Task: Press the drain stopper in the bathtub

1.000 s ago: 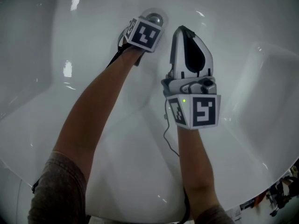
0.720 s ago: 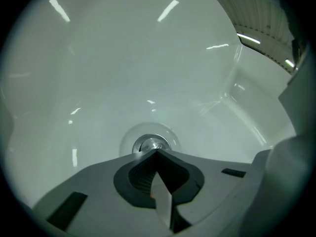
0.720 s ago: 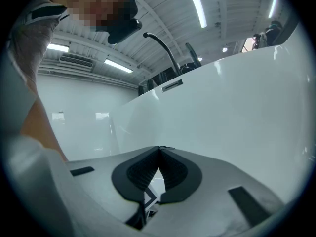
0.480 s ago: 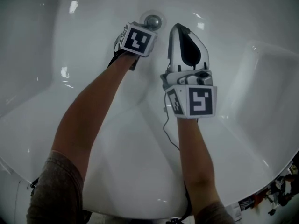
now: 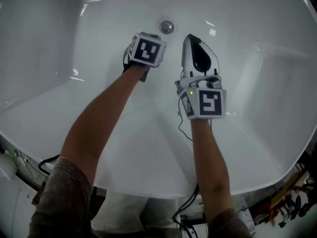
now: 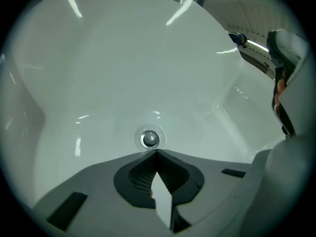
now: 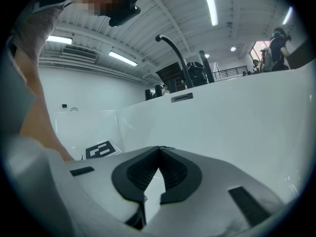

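Left fingers: my left gripper (image 6: 157, 153) has its fingers closed tip to tip with nothing between them; they point down at the bottom of the tub
Right fingers: my right gripper (image 7: 159, 148) is also closed and holds nothing; it hangs to the right of the left one and looks at the far wall, not at the drain
Drain stopper: the drain stopper (image 6: 150, 139) is a small round metal cap at the far end of the tub bottom; it shows just beyond my left tips, near them but apart, not touched
Stopper state: I cannot tell from here if it stands up or is already pushed down
Risk, slipping: the cap is small, shiny and domed, so I judge that closed tips coming a little off its middle may slide onto the white enamel and press nothing
Risk, half press: a push at a slant or too light may not make it click, and then the drain is not really changed
Risk, hard hit: going down too fast may knock the tips on the tub and scratch it
Risk, right side: the right gripper is close beside the left one, and the two may bump if I shift sideways
Bathtub: the bathtub (image 5: 124, 133) is white and glossy, and I see no water in it
Inside the tub: only the drain stopper, and my two arms reaching in from the near rim
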Motion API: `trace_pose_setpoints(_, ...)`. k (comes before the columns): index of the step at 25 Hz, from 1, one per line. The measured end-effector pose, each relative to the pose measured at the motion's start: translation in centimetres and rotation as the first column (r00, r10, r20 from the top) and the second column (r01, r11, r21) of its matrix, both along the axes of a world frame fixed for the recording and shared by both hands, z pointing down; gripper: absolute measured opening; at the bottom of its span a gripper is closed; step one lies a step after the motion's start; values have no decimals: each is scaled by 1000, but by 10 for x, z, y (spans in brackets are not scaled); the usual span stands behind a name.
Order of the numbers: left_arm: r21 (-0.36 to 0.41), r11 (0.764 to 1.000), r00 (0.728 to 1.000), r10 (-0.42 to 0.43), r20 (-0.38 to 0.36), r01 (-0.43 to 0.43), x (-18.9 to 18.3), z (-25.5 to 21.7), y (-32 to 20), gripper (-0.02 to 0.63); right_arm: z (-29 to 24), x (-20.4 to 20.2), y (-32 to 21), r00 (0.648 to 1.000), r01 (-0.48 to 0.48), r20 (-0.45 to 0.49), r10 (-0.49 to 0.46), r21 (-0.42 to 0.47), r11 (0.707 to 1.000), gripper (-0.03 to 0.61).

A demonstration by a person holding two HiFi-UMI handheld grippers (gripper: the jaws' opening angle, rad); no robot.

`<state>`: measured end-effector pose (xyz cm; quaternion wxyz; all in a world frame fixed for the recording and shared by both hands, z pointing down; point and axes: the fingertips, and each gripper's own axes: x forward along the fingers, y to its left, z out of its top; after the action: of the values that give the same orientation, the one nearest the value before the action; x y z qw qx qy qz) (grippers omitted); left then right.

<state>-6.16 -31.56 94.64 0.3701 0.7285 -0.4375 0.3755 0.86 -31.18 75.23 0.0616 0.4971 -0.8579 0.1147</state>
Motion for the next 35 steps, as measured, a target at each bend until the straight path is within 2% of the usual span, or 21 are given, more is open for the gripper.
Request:
trace_pose_setpoints(10,39,999,998,-24,-65,27,6,-137,9,-2,-118,-13,26,1000,10,2,-10,-2,1000,0)
trace_pose_setpoints(13,55,998,998,-17,-65,21,5,-179,17,0,-153,-15,37,1000,15,-1,-15,-4,1000,0)
trace_pose_setpoints(18,30,998,996,-52,-77,55,-5,-247,39,-1,-209,-17,58,1000,12,3,-12,-3,1000,0)
trace_pose_setpoints(24,54,994,991,-89,-98,95,-7,-332,59,-1,-277,-9,78,1000,1,17,-1,-19,1000,0)
trace_pose_setpoints(35,99,990,990,-90,-112,101,-4,-492,106,-2,-409,-7,125,999,3,45,-3,-12,1000,0)
